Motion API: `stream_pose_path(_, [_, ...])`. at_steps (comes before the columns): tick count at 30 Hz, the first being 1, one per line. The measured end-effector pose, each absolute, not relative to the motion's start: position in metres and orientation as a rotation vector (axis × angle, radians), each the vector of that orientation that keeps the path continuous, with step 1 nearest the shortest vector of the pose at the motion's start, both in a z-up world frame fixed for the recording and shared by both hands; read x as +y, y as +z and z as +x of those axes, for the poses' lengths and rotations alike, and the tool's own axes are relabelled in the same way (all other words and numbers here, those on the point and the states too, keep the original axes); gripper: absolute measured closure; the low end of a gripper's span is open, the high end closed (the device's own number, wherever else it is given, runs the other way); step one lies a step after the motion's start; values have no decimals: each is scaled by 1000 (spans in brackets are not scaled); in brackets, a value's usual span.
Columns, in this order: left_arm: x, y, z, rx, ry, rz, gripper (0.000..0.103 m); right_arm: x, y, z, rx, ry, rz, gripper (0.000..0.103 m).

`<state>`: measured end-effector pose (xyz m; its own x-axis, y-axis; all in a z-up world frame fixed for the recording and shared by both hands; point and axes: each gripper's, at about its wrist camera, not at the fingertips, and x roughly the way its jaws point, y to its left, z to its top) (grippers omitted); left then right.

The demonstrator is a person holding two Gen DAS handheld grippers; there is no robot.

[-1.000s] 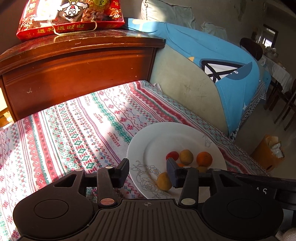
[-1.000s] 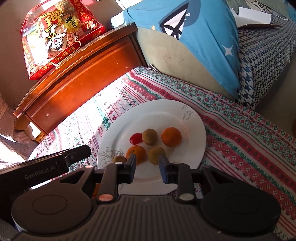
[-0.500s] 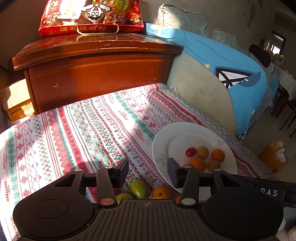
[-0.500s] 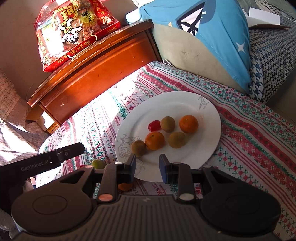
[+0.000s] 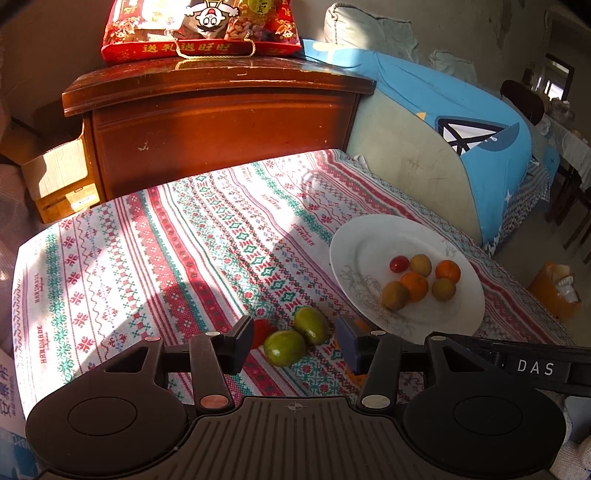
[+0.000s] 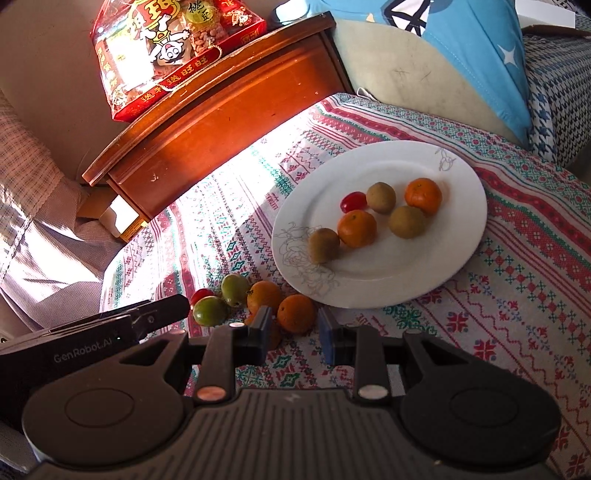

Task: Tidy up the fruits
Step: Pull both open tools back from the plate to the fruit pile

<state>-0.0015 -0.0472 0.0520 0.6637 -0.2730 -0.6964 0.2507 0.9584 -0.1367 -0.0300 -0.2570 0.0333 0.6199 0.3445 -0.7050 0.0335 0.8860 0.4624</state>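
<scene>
A white plate (image 5: pixel 436 314) (image 6: pixel 369 273) on the patterned tablecloth carries several fruits: a red tomato (image 6: pixel 353 201), two oranges and three brownish ones. Beside its near left rim lie loose fruits. In the left wrist view, two green fruits (image 5: pixel 285 347) rest on the cloth with a red tomato (image 5: pixel 261 329) beside them. My left gripper (image 5: pixel 295 343) hangs over them, jaws opening, touching nothing. My right gripper (image 6: pixel 294 334) is open by a narrow gap, and a loose orange (image 6: pixel 297 313) sits just ahead of its tips, another orange (image 6: pixel 264 295) to its left.
A dark wooden cabinet (image 5: pixel 221 122) with a red snack bag (image 5: pixel 199 29) stands behind the table. A sofa with a blue cover (image 5: pixel 461 122) lies to the right. A cardboard box (image 5: pixel 59 177) sits at the left, an orange bin (image 5: pixel 554 291) on the floor.
Both grippers have drawn back from the plate toward its near left side, bringing the loose fruits on the cloth into view. The left jaws stand wider than before.
</scene>
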Motion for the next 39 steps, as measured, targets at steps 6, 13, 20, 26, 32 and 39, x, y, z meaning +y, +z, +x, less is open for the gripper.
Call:
stream_pose_path(6, [-42, 42, -11, 819, -295, -38, 52, -251, 20, -27, 915, 163, 497, 74])
stream_pose_path(13, [-40, 35, -19, 831, -311, -16, 52, -248, 13, -15, 919, 136, 523, 74])
stream_pose_path(20, [-42, 31, -23, 831, -337, 2, 52, -243, 7, -9, 921, 133, 512, 74])
stream_pose_path(26, [-46, 26, -25, 838, -363, 12, 52, -243, 7, -11, 921, 147, 504, 76])
stream_pose_path(32, [-56, 21, -27, 836, -391, 20, 53, -250, 12, -20, 937, 145, 477, 76])
stream_pose_path(39, [-74, 16, -28, 826, -429, 44, 54, -267, 14, -31, 951, 107, 488, 76])
